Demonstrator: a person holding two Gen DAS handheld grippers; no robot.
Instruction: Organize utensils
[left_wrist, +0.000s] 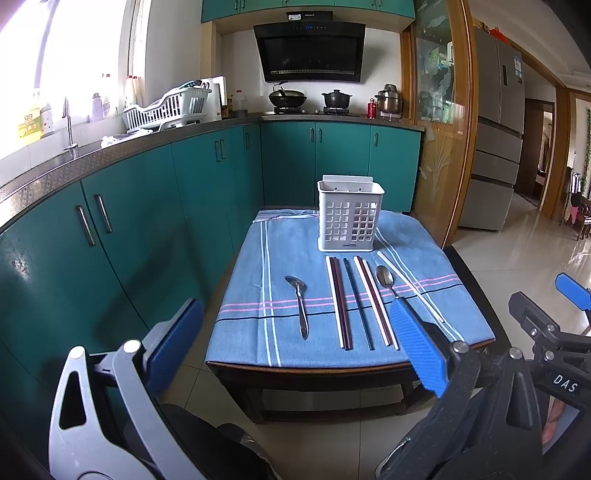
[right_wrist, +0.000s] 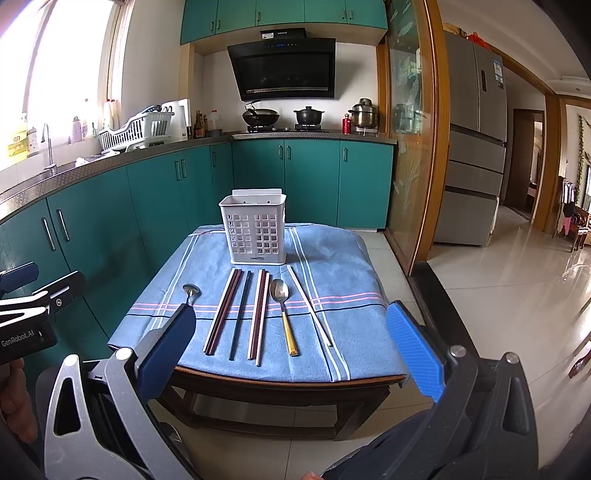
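Observation:
A white perforated utensil holder (left_wrist: 350, 217) (right_wrist: 255, 229) stands at the far side of a small table covered by a blue cloth (left_wrist: 280, 332) (right_wrist: 343, 325). In front of it lie several chopsticks (left_wrist: 341, 301) (right_wrist: 236, 314), a lone white chopstick (left_wrist: 408, 290) (right_wrist: 309, 306), a silver spoon (left_wrist: 298, 299) (right_wrist: 191, 291) on the left and a gold-handled spoon (left_wrist: 385, 278) (right_wrist: 284, 314). My left gripper (left_wrist: 295, 343) is open and empty, short of the table's near edge. My right gripper (right_wrist: 291, 343) is open and empty, also before the near edge.
Teal kitchen cabinets (left_wrist: 147, 206) (right_wrist: 110, 221) run along the left and back. A stove with a wok (right_wrist: 260, 117) and pots is at the back. A glass door (right_wrist: 410, 147) and a fridge (right_wrist: 476, 147) stand to the right, with tiled floor (right_wrist: 509, 295).

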